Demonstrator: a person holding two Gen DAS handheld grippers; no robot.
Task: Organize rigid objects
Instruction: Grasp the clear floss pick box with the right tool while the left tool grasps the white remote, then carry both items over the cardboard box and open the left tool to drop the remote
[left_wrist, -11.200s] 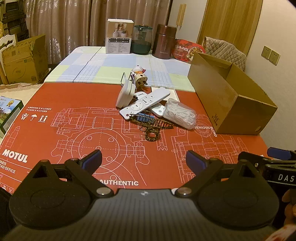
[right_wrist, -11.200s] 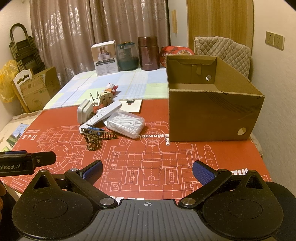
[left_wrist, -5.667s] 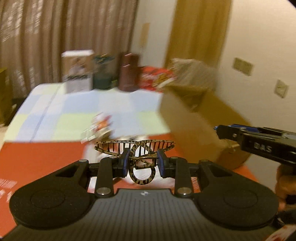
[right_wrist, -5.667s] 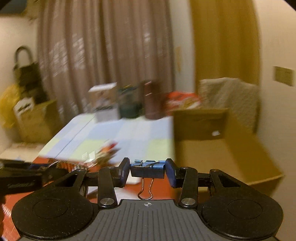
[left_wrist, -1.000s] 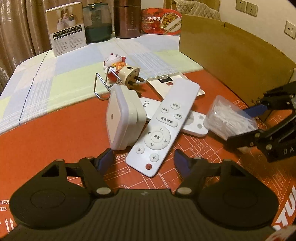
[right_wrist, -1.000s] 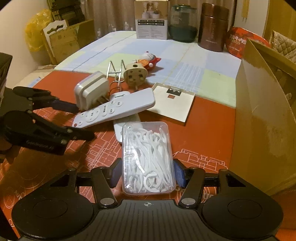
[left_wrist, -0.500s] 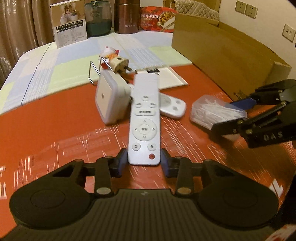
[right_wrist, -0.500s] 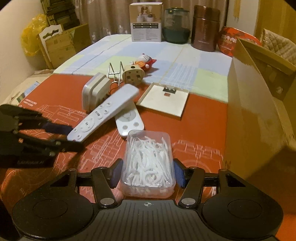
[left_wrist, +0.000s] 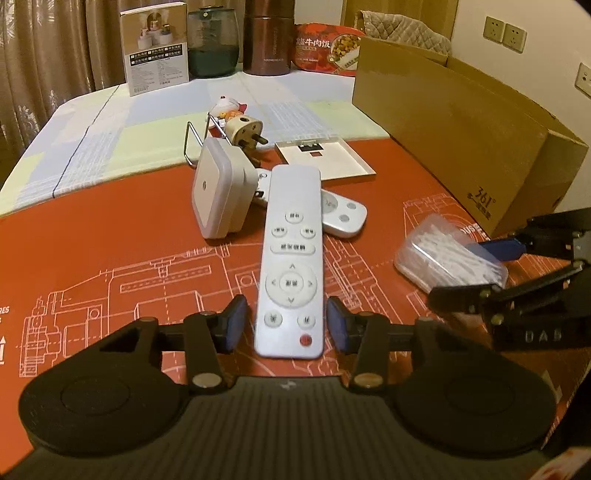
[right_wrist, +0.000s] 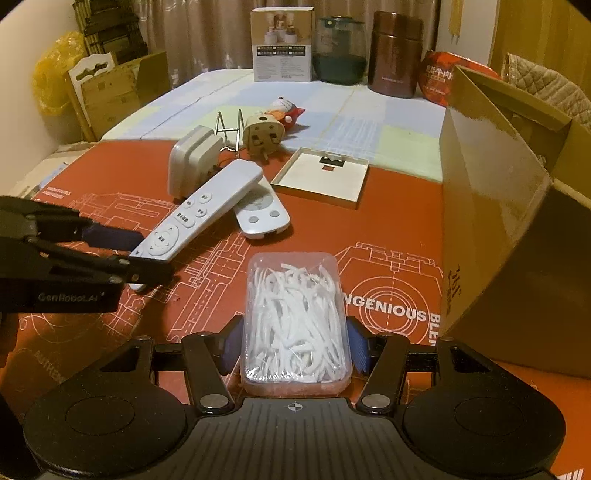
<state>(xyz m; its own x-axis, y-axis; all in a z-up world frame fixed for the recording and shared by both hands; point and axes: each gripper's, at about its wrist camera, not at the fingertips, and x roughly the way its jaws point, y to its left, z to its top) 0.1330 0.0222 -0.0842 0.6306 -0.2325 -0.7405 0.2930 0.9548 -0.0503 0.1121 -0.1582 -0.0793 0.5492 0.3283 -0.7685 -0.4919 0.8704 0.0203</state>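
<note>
At the table's far end, twelve o'clock from me, I see a white carton (right_wrist: 282, 44), a dark glass jar (right_wrist: 340, 50) and a brown canister (right_wrist: 396, 53) side by side. At ten o'clock, a yellow bag (right_wrist: 51, 85) sits beside stacked cardboard (right_wrist: 110, 92). Curtains (left_wrist: 48, 48) hang behind.

"ngenious" on the red mat (right_wrist: 388, 229), "361°" on the cardboard box (left_wrist: 461, 122), "genrobot.ai" on the left tool (right_wrist: 147, 264)

Hair claw and binder clip gone from the jaws, long white remote (left_wrist: 291, 258) swung straight between the left gripper (left_wrist: 287, 325) pads, jaws now opening off it, clear floss-pick box (right_wrist: 294, 317) clamped in the right gripper (right_wrist: 294, 347), dragged nearer.
</note>
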